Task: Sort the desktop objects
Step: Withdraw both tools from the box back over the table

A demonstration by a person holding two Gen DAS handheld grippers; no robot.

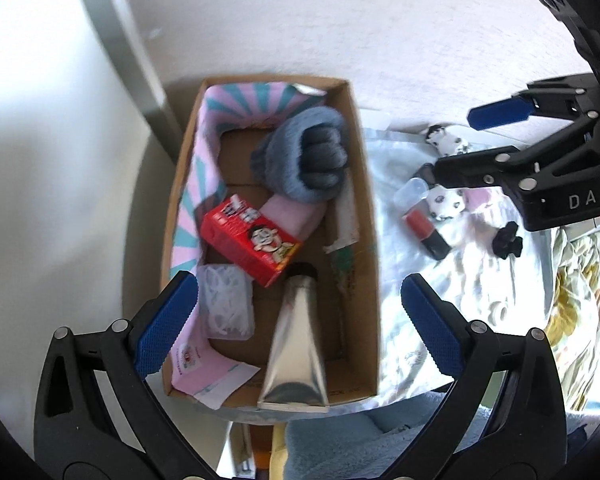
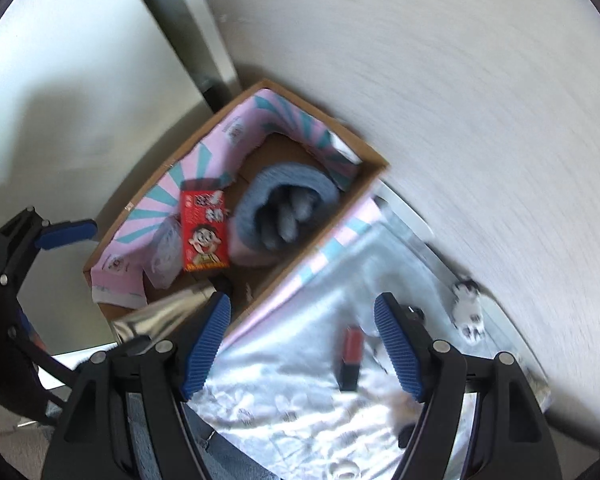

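Observation:
A cardboard box (image 1: 370, 208) holds a grey glove (image 1: 304, 156), a red carton (image 1: 252, 240), a silver tube (image 1: 296, 340), a clear plastic case (image 1: 226, 304) and a pink-and-teal mailer (image 1: 204, 152). My left gripper (image 1: 296, 324) is open and empty above the box's near end. My right gripper (image 2: 302, 344) is open and empty over a silvery sheet (image 2: 284, 392), just left of a red-and-black lipstick (image 2: 351, 354). It also shows in the left wrist view (image 1: 452, 144), open above the lipstick (image 1: 426, 228) and small panda figures (image 1: 444, 200).
A white wall stands behind the box. On the sheet also lie a clear cap (image 1: 412, 192), a black clip (image 1: 507, 240) and another panda figure (image 2: 466, 308). A grey post (image 1: 120, 40) rises at the left. Blue cloth (image 1: 360, 440) lies below the table edge.

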